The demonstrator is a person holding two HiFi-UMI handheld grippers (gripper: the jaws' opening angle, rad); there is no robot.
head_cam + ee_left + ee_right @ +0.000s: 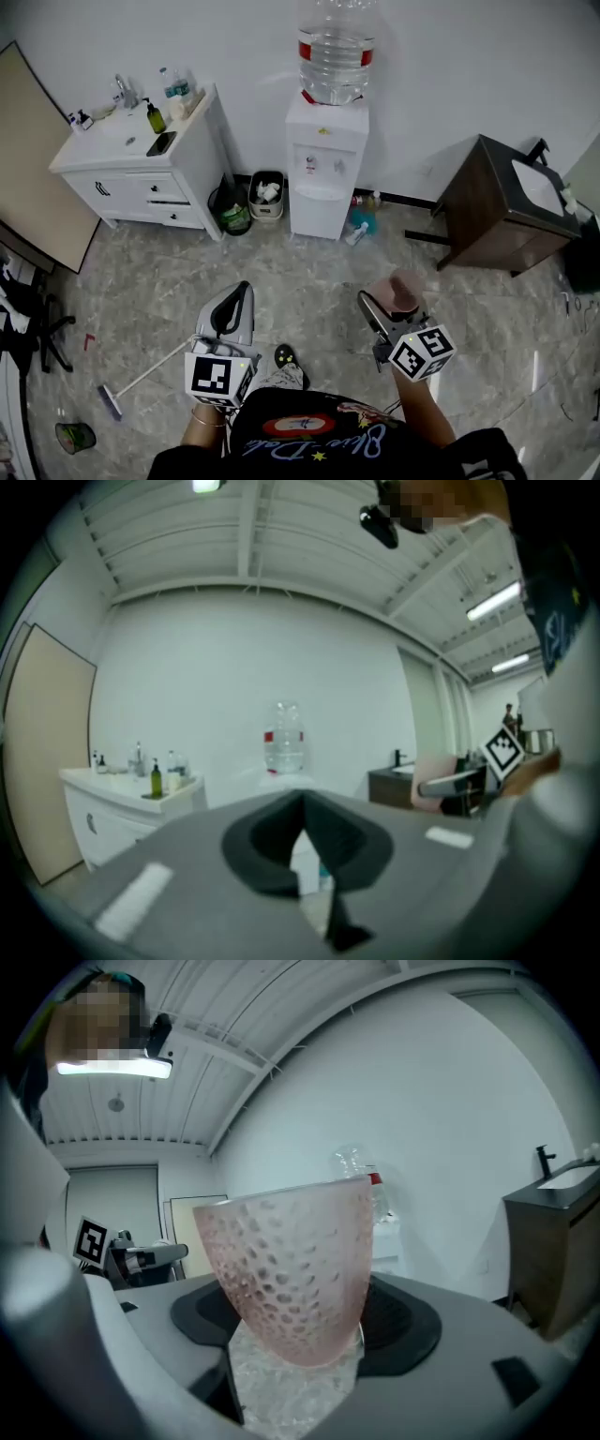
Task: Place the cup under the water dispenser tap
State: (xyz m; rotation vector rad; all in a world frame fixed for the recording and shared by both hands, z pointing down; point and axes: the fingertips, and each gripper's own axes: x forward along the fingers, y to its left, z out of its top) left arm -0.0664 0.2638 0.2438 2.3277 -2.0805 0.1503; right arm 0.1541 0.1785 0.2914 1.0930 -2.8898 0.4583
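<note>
1. Pink dimpled cup (295, 1274) is pinched between the fingers of my right gripper (300, 1335), well short of the water dispenser (325, 173) and its taps (323, 167).
2. Left gripper (302, 832) has its fingers pressed together on nothing and points at the dispenser.
3. Small bin (267, 195) sits just left of the dispenser, with a white vanity (141, 169) further left and a dark cabinet (502, 206) off to the right.

The cup (295, 1274) is translucent pink with a dimpled dot pattern. The dispenser (325, 169) at 12 o'clock is white, its bottle (336, 52) clear with a red band. The cabinet (150, 178) at 10 o'clock is white, the vanity (492, 214) at 2 o'clock dark brown. The floor (309, 281) is marbled grey. The left gripper (242, 292) and right gripper (392, 294) are grey with black-and-white markers (214, 377)
</note>
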